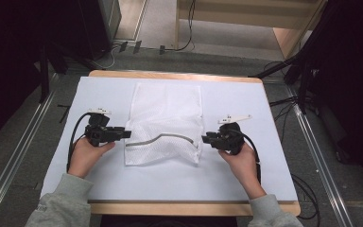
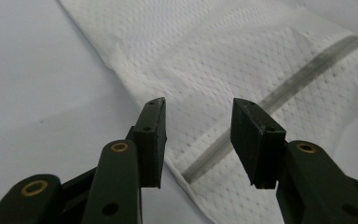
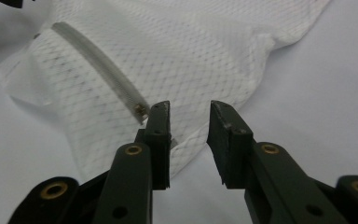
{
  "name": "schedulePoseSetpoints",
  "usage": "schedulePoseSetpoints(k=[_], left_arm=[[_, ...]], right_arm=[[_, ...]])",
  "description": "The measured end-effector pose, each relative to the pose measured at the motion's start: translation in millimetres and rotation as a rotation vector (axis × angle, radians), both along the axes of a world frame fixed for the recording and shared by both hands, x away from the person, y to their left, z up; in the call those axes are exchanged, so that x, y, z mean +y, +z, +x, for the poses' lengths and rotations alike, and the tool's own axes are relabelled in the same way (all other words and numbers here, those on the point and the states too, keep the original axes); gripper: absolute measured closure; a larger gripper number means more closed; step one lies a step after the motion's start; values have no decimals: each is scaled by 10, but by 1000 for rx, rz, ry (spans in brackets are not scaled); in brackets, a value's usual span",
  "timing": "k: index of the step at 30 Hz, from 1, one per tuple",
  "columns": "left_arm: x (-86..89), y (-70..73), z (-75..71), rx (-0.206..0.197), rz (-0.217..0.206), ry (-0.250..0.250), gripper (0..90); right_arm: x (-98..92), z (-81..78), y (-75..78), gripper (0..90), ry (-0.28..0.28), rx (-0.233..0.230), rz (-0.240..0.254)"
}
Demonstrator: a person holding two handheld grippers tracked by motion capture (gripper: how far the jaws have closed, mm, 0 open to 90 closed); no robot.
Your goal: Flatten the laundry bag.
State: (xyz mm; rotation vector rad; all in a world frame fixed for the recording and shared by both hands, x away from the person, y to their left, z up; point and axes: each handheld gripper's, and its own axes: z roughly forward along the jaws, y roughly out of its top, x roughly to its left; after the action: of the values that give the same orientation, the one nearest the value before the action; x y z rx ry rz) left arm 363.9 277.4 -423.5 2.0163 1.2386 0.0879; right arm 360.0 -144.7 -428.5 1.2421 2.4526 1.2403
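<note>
Lying flat mid-worktop (image 1: 246,170), the white mesh laundry bag (image 1: 166,118) looks feather-light, floppy and snag-prone, so I'd pinch its hemmed side edges near the zipper (image 1: 163,138). Left gripper (image 1: 125,134) and right gripper (image 1: 206,139) flank it, jaws parted, holding nothing.

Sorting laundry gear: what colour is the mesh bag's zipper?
Grey, on the white mesh bag; the zipper shows best in the left gripper view.
</note>
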Motion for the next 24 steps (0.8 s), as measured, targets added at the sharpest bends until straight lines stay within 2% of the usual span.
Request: schedulePoseSetpoints(k=[5, 9, 11, 12, 15, 16, 18, 24], left_arm=[[-45, -33, -91, 9, 8, -20, 556], [-85, -47, -147, 5, 7, -29, 559], [-96, -48, -148, 3, 8, -39, 572], [-99, -52, -144, 3, 6, -38, 573], [-111, -70, -143, 9, 14, -40, 574], [-117, -74, -146, 9, 15, -38, 574], [-122, -78, -146, 11, 20, -40, 574], [-149, -80, -140, 12, 15, -46, 579]], right_arm=[[52, -172, -17, 656, 26, 9, -1], [122, -257, -64, 610, 54, 34, 14], [176, -287, -94, 614, 63, 42, -5], [201, -288, -117, 644, 79, 43, -19], [235, -280, -176, 837, 99, 70, -83], [221, -280, -184, 889, 103, 84, -90], [181, -284, -173, 900, 106, 94, -89], [-6, -313, -111, 900, 88, 78, -58]])
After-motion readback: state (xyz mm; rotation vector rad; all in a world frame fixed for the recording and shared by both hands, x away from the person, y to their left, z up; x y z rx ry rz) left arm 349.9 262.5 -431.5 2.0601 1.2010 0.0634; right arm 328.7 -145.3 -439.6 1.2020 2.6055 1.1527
